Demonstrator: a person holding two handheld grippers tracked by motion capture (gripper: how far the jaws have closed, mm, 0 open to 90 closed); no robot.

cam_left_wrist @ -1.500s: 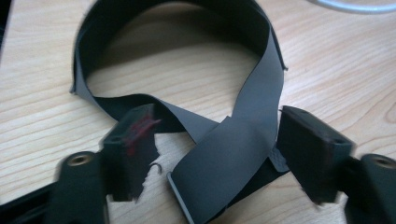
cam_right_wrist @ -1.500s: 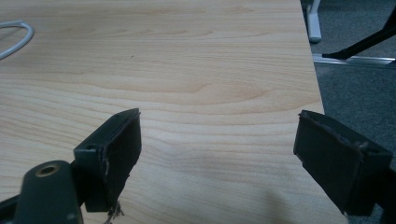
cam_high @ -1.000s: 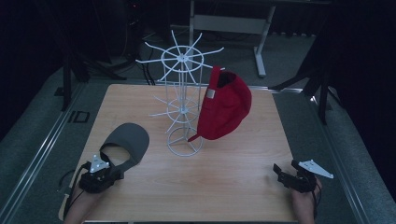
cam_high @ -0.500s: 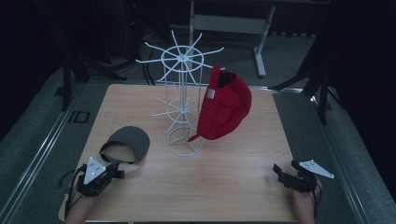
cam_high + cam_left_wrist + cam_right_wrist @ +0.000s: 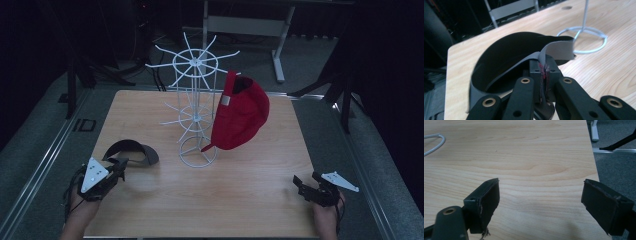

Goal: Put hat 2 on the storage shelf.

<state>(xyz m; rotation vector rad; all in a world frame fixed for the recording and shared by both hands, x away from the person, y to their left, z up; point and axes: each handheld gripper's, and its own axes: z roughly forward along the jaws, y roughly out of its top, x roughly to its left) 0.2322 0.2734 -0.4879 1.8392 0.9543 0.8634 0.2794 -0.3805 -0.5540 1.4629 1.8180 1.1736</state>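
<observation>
A red cap (image 5: 241, 113) hangs on the right side of a white wire rack (image 5: 196, 107) at mid-table. A black cap (image 5: 132, 151) lies on the wood at the left front, its hollow side turned up. My left gripper (image 5: 118, 167) is shut on the black cap's rim band (image 5: 554, 48), which is pinched between the two pads (image 5: 543, 72). The rack's round base ring (image 5: 586, 40) lies just beyond the cap in the left gripper view. My right gripper (image 5: 302, 186) rests at the table's right front corner, open, with bare wood between its pads (image 5: 487, 200).
The wooden table (image 5: 260, 170) ends close to the right of my right gripper, where grey floor (image 5: 616, 167) and a metal rail (image 5: 614, 150) begin. The rack's arms (image 5: 165, 65) spread wide at the top. Dark stands and a desk frame (image 5: 250, 25) stand behind the table.
My left gripper has pulled the black cap back toward the table's front left. The cap has tipped over from crown-up to hollow-side-up. The right gripper has stayed in place.
</observation>
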